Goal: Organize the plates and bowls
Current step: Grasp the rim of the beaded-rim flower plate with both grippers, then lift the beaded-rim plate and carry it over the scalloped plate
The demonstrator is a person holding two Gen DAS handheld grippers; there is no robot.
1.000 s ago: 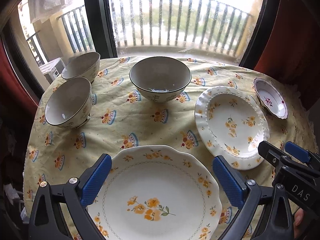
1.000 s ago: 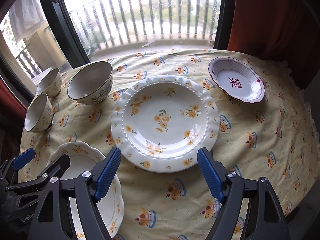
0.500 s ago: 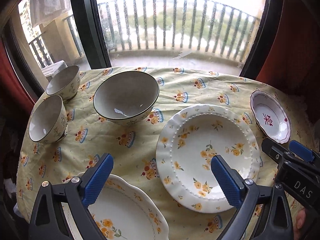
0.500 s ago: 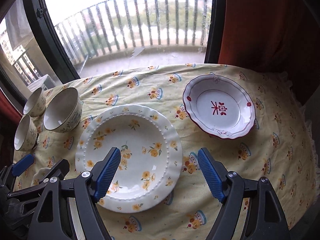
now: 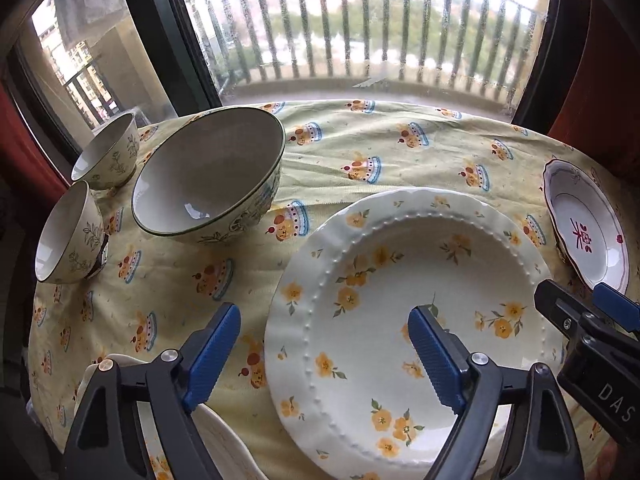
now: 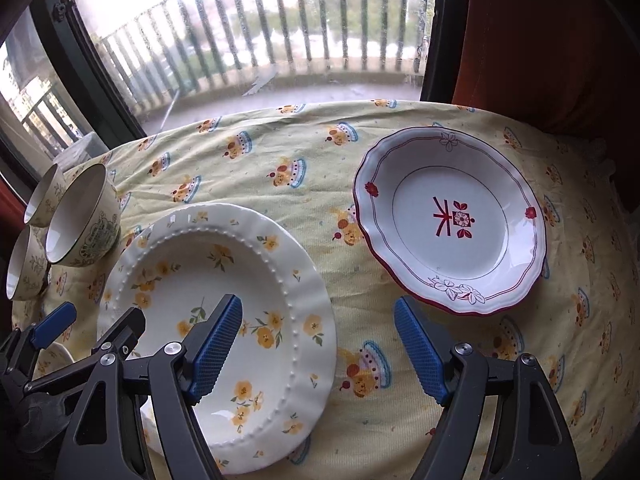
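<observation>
Both tongs spread, left tongs (image 5: 324, 354), right tongs (image 6: 318, 346), scalloped plate (image 5: 224, 440) mostly hidden.

Left gripper (image 5: 324, 354) and right gripper (image 6: 318, 346): black plastic frames with triangular cut-outs. Each finger carries a blue, cross-hatched textured pad (image 5: 212, 354) fixed beside a silver round-head screw (image 5: 169, 356). White lettering "DAS" (image 5: 616, 402) marks the right unit's body.

A yellow tablecloth (image 5: 400, 160) printed with small cakes is spread over the table. A railed balcony (image 6: 280, 20) is seen through the window, and a red curtain (image 6: 540, 40) is hung at upper right.
</observation>
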